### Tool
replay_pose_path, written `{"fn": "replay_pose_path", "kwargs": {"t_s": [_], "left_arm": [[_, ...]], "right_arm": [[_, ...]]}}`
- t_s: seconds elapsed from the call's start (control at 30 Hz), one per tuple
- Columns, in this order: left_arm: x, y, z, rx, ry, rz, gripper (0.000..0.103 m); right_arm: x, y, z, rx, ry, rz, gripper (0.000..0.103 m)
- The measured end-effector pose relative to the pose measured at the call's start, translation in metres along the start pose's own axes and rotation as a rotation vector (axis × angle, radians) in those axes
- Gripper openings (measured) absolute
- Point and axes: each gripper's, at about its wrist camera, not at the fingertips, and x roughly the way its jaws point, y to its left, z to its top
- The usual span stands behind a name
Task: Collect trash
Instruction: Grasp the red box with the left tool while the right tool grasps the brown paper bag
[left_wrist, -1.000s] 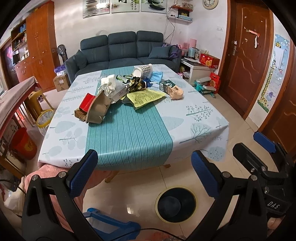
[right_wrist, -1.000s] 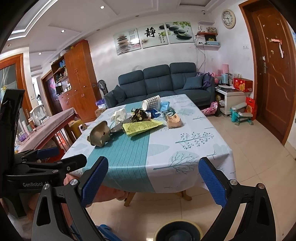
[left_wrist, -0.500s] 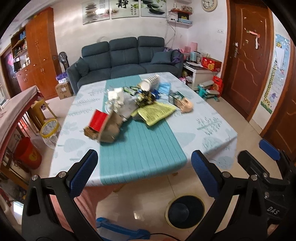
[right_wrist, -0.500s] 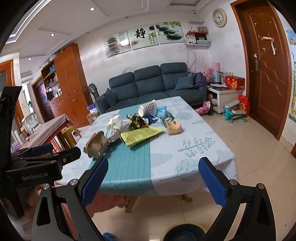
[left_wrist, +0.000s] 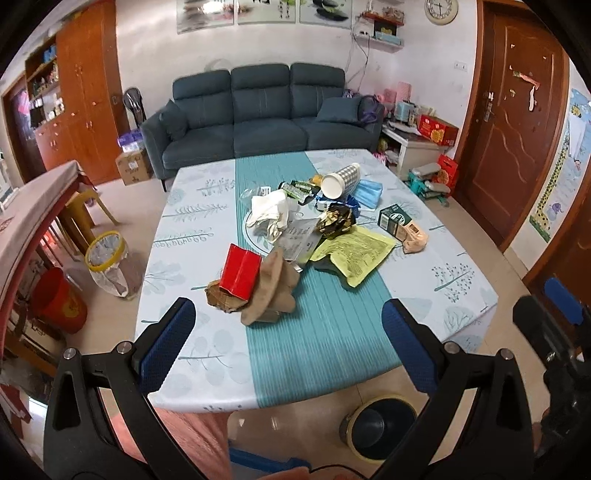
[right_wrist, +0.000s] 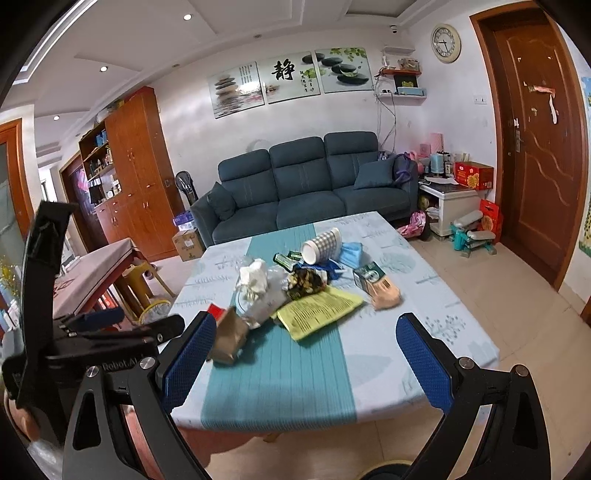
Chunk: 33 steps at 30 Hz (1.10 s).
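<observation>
Hovering near the table (left_wrist: 461, 295), the left gripper (left_wrist: 286, 347) and right gripper (right_wrist: 306, 360) gape wide, holding nothing; the trash (left_wrist: 306, 236) lies heaped mid-table, the bin (left_wrist: 380, 428) on the floor below.

Left wrist view: looked forward and somewhat downward from above the near edge of the table (left_wrist: 461, 295), fingers (left_wrist: 166, 343) framing the bottom at 7 and 5 o'clock; litter pile (left_wrist: 295, 236) at centre, sofa (left_wrist: 258, 110) at 12 o'clock, dark bin (left_wrist: 380, 424) on the floor at 5 o'clock.

Right wrist view: sat lower and more level, facing the same way, taking in ceiling and wall pictures (right_wrist: 288, 79) at 12 o'clock; left gripper (right_wrist: 110, 332) visible at 9 o'clock.

Shared: table (right_wrist: 443, 317), litter pile (right_wrist: 306, 291), sofa (right_wrist: 306, 184), door (right_wrist: 535, 147) at 2 o'clock, clock (right_wrist: 446, 43).
</observation>
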Motion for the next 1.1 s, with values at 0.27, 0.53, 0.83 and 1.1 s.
{"fn": "replay_pose_path", "kwargs": {"t_s": [0.27, 0.53, 0.83, 1.1], "left_arm": [[0.028, 0.057, 0.042, -0.071, 0.027, -0.041, 0.088], [0.06, 0.096, 0.084, 0.064, -0.025, -0.021, 0.088], [0.141, 0.151, 0.103, 0.08, 0.066, -0.033, 0.088], [0.205, 0.179, 0.086, 0.058, 0.148, -0.124, 0.088]], "right_arm": [[0.046, 0.04, 0.043, 0.013, 0.04, 0.001, 0.099], [0.117, 0.069, 0.067, 0.042, 0.127, 0.015, 0.099], [0.222, 0.088, 0.055, 0.084, 0.276, 0.042, 0.099], [0.301, 0.093, 0.013, 0.133, 0.439, 0.067, 0.084]]}}
